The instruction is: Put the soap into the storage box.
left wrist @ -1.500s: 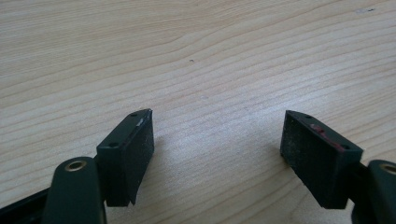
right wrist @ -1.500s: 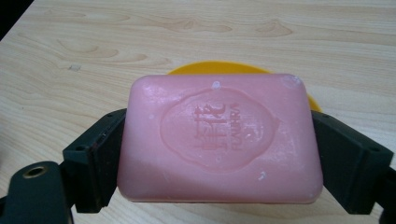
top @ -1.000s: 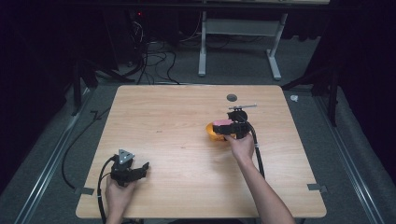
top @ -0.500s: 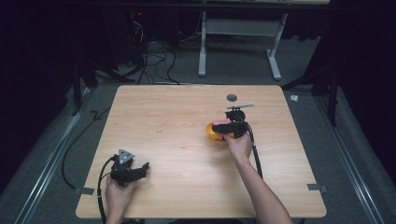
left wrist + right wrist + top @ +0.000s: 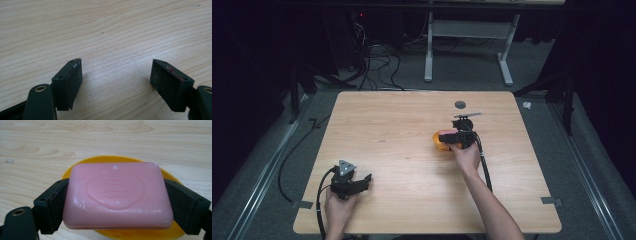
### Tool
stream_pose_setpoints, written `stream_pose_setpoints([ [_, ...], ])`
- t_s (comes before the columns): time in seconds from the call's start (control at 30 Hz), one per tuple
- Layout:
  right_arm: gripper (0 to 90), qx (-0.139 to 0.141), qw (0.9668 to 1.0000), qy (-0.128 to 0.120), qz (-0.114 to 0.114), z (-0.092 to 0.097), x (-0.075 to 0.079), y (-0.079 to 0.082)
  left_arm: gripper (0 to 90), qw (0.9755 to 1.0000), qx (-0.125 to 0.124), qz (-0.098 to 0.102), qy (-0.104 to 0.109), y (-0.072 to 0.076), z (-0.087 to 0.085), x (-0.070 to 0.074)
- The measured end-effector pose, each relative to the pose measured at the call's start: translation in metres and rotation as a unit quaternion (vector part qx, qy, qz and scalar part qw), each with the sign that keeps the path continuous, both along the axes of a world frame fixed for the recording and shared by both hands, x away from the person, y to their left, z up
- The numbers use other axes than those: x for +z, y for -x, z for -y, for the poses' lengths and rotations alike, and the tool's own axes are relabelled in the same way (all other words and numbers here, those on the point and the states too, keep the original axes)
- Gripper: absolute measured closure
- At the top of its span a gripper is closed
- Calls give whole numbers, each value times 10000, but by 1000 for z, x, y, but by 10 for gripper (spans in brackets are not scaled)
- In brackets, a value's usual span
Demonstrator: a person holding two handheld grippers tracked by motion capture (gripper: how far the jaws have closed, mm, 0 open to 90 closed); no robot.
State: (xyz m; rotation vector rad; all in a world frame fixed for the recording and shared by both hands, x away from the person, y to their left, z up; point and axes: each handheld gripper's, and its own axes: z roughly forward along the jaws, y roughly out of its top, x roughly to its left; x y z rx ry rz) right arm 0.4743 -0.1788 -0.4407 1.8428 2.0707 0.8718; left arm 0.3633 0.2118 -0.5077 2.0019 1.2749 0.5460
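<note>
- Right gripper (image 5: 117, 202) clamped on a pink bar of soap (image 5: 117, 195), 1 jaw pressed flat against each short end.
- Soap held over an orange dish (image 5: 160, 173); hard to say from the right gripper view whether resting on the dish or lifted just clear of it.
- In the high view, same pairing found right of the table's (image 5: 387, 125) middle: right gripper (image 5: 451, 139), orange dish (image 5: 439, 143) beneath it, soap itself too small there to pick out.
- Left gripper (image 5: 116, 83) spread wide and holding nothing, bare wood between its 2 pads; seen near the front left corner (image 5: 360, 182), well apart from the soap.
- Small dark disc (image 5: 460, 104) lay farther back on the table, apart from everything else.
- Handling, as a judgement: a firm, fairly light block, rounded at edges and corners, probably slick, more so if damp.
- Best taken across the 2 short ends, as gripped here, with pads square on the flat faces and away from the rounded corners.
- Moderate squeeze likely enough; too hard might dent the bar or squirt it out sideways.
</note>
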Motion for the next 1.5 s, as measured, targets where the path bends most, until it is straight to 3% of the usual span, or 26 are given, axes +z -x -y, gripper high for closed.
stream_pose_setpoints([
  [0.43, 131, -47, 9999, -29, -88, 0, -4, -1, 262, 10000, -1, 0, -1, 0, 0, 0],
  [0.97, 130, -88, 10000, 31, 28, -1, -5, -1, 262, 10000, 1, 0, -2, 0, 0, 0],
  [1.27, 128, -142, 9999, -26, 8, 0, -5, -1, 262, 10000, 7, 4, 4, 0, 0, 0],
  [1.5, 119, -128, 9997, -143, 161, 4, 1, 2, 262, 10000, 9, 4, 3, 0, 0, 0],
])
